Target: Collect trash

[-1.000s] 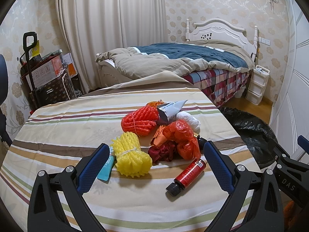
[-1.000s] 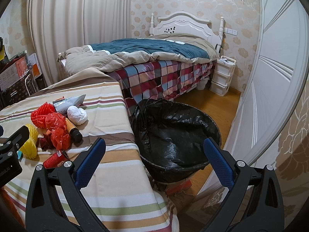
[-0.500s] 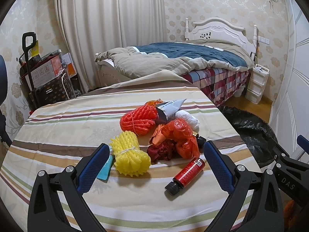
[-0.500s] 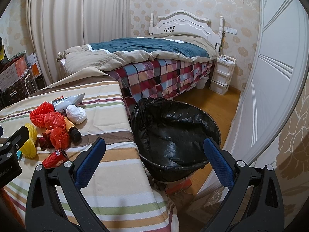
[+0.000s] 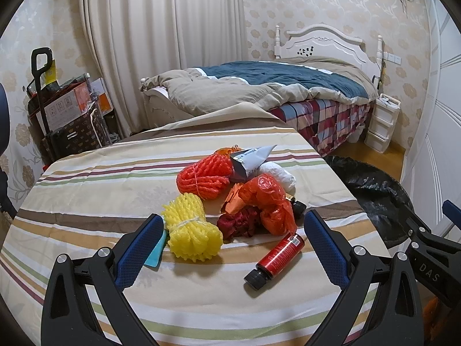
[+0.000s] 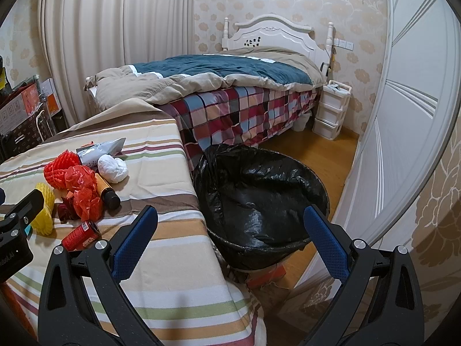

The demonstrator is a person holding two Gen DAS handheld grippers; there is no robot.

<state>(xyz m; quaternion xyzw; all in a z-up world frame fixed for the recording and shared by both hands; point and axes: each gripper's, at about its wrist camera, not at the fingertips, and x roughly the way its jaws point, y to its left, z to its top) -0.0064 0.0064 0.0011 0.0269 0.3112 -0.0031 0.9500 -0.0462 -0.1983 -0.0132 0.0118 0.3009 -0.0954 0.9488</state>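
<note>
On the striped bench (image 5: 95, 190), the trash lies in one loose heap. Going left to right in the left wrist view: a teal scrap (image 5: 156, 252) beside the yellow foam net (image 5: 191, 235), an orange foam net (image 5: 206, 177) behind it, a dark red crumple (image 5: 240, 225), an orange plastic bag (image 5: 268, 201), a grey pouch (image 5: 250, 158), a white wad (image 5: 278, 173), and a red bottle (image 5: 275, 256) lying nearest. The left tongs (image 5: 234, 245) hang above the bench, spread wide apart, holding nothing. Beside the bench's right edge stands the black-lined bin (image 6: 259, 201). The right tongs (image 6: 230, 236) hover over its rim, also wide apart and empty.
</note>
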